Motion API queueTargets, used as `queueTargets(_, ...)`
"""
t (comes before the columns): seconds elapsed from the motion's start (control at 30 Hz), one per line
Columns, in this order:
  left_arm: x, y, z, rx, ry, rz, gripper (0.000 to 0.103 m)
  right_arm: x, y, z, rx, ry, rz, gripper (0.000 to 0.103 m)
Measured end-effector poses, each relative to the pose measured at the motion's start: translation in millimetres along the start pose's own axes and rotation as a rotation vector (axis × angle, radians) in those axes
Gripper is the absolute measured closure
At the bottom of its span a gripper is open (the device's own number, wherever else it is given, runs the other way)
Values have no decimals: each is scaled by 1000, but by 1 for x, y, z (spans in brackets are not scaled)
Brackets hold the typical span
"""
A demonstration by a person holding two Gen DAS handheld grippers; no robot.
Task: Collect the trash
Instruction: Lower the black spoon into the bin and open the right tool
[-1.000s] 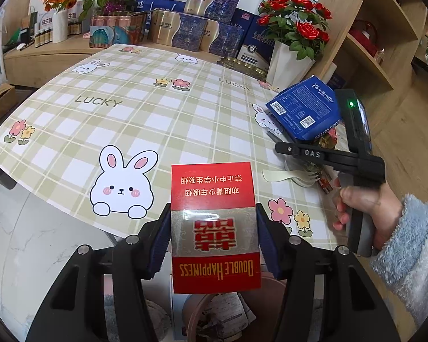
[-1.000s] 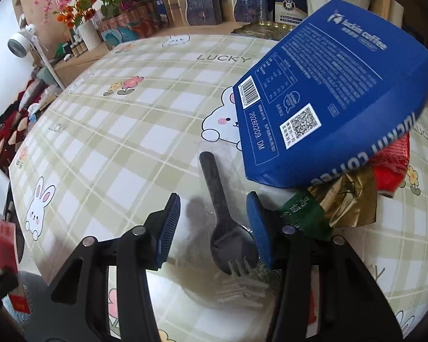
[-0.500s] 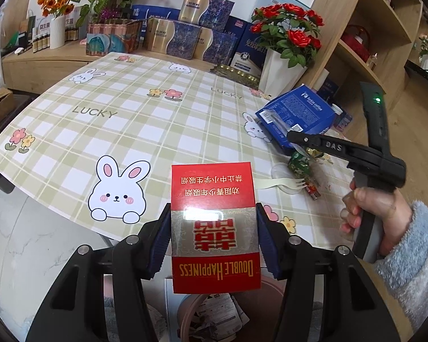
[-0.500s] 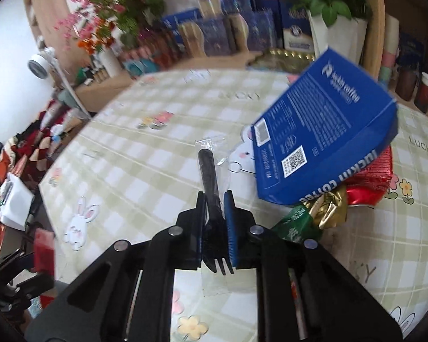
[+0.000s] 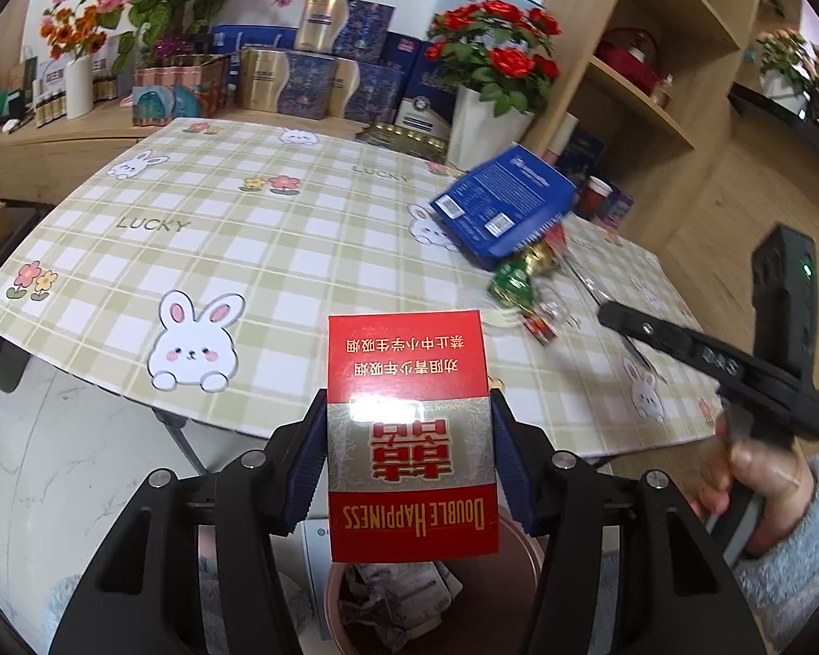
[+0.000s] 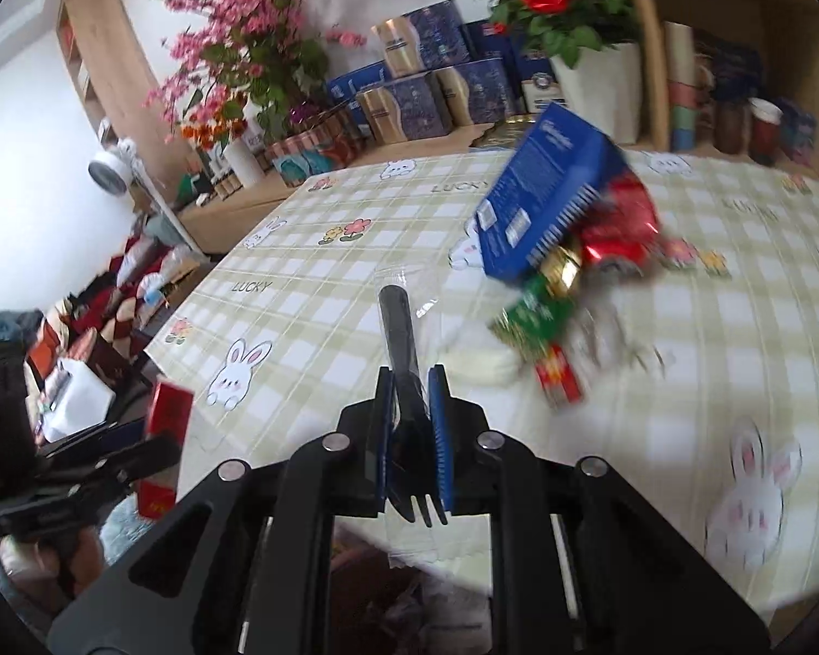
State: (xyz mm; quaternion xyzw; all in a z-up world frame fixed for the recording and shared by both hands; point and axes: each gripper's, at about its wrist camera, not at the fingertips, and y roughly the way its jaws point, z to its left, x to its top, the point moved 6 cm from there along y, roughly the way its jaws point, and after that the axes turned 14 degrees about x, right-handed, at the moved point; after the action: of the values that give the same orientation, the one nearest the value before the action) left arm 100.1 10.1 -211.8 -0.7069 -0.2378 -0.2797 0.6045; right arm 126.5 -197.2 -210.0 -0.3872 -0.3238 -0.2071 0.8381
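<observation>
Left gripper (image 5: 408,456) clamps red cigarette pack (image 5: 409,431) by its flat sides over the bin (image 5: 524,551), likely light and crushable; right gripper (image 6: 411,415), jaws just closed, pinches thin wrapped black fork (image 6: 404,349) near its neck, probably slippery film.

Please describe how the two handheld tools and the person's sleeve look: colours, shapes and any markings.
Both tools are black, with angular two-bar linkages joined by round silver rivets. The left tool and right tool have dark blue ribbed pads on the fingers. From the left view, the right tool shows white letters on its arm and a small green light. The sleeve is fluffy, pale grey-blue.
</observation>
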Motion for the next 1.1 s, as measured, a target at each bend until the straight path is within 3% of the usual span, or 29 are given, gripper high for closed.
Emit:
queueTargets(0.2,-21,-11,-19,-27,56,10,49,-57,-36,-4,-26,81,-16,86)
queueTargets(0.43,-44,-18,-35,-45,116,26,49,-121,-48,-5,-56,135,34,86)
queueTargets(0.73,-60,-29,-38,-51,146,17,49,-187,-15,-5,-41,183,201,86)
queueTargets(1.1,-69,-32,-32,-49,122,19,49,-216,31,-23,-84,234,355,86)
